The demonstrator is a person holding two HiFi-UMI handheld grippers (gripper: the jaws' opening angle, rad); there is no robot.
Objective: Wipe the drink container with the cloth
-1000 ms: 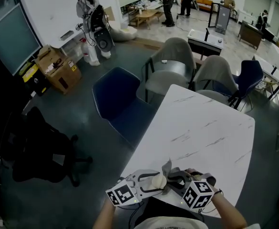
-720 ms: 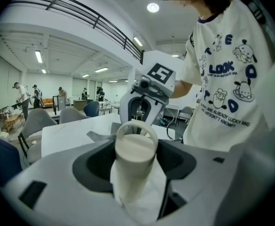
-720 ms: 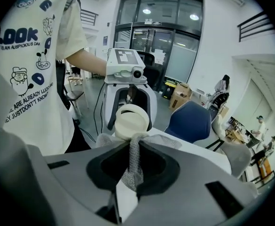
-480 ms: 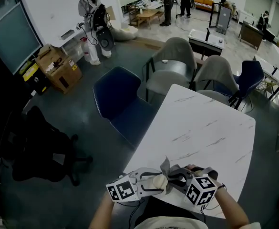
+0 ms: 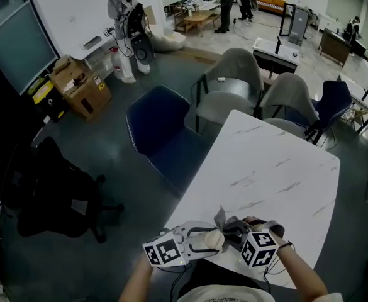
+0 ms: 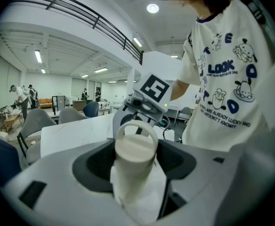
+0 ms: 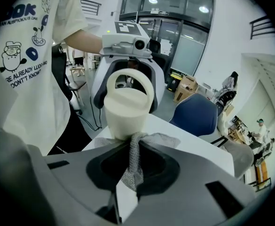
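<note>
Two grippers meet above the near edge of the white marble table (image 5: 265,168). Left gripper (image 5: 204,240) is clamped around a cream drink container (image 6: 135,155) with a loop-handled lid. Right gripper (image 7: 131,188) pinches a grey mesh cloth (image 7: 135,164), whose bunched end presses against the container's body.

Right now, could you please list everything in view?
table: one, white marbled, ahead
drink container: one, cream, at table's near edge
cloth: one, grey mesh, against the container
blue chairs: two, table's left and far right
grey chairs: two, beyond the table
cardboard box: one, brown, floor at left
office chair: one, black, floor at left
people: several, far background
left gripper: one, grey, shut on the drink container
right gripper: one, grey, shut on the cloth
</note>
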